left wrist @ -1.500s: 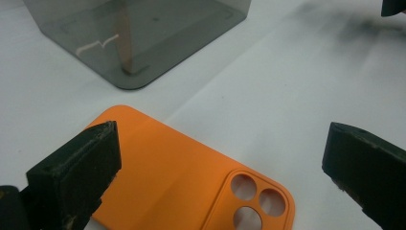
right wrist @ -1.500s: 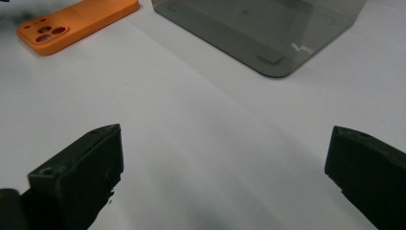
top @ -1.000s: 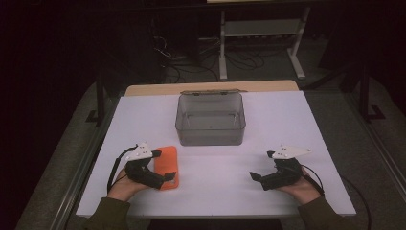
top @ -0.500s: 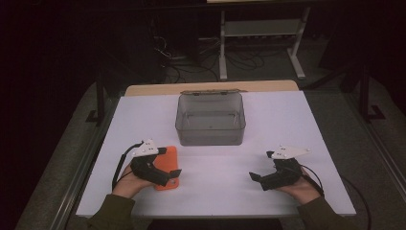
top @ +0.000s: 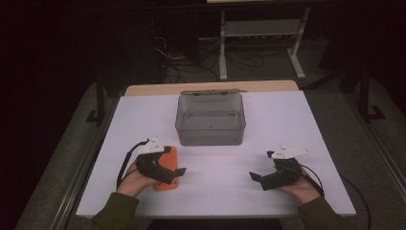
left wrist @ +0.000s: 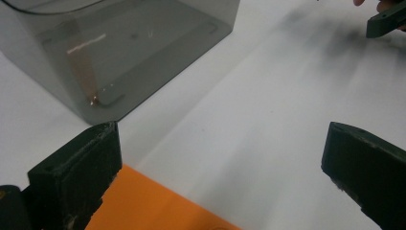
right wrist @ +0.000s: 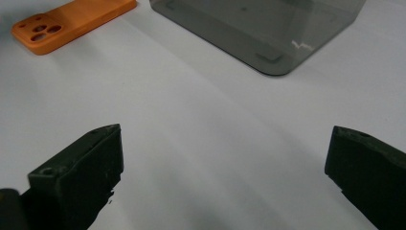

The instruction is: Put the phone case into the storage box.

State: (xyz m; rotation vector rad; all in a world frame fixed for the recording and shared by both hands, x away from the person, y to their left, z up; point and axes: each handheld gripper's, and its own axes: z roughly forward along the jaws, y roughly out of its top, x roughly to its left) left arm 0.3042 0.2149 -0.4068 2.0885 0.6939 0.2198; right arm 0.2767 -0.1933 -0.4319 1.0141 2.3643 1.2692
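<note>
An orange phone case (top: 166, 185) lies flat on the white table (top: 215, 163) at the front left. My left gripper (top: 168, 172) hovers right over it, jaws wide open with nothing between them. In the left gripper view the orange case (left wrist: 158, 206) sits below the open left gripper (left wrist: 222, 143). A grey see-through box (top: 210, 120) stands open and empty at the table's middle back. My right gripper (top: 261, 181) rests open at the front right, far from the case. From the right gripper (right wrist: 225, 143) the orange case (right wrist: 72, 21) and box (right wrist: 268, 24) lie ahead.
A wooden strip (top: 210, 87) runs along the table's far edge. Behind the table stand a metal shelf frame (top: 261, 28) and floor cables (top: 177, 52). Bare white tabletop stretches between my two grippers. The right gripper's jaw (left wrist: 385, 19) shows far off in the left gripper view.
My left gripper has shifted right and slightly forward, so it now covers more of the orange case. The right gripper has stayed almost still.
</note>
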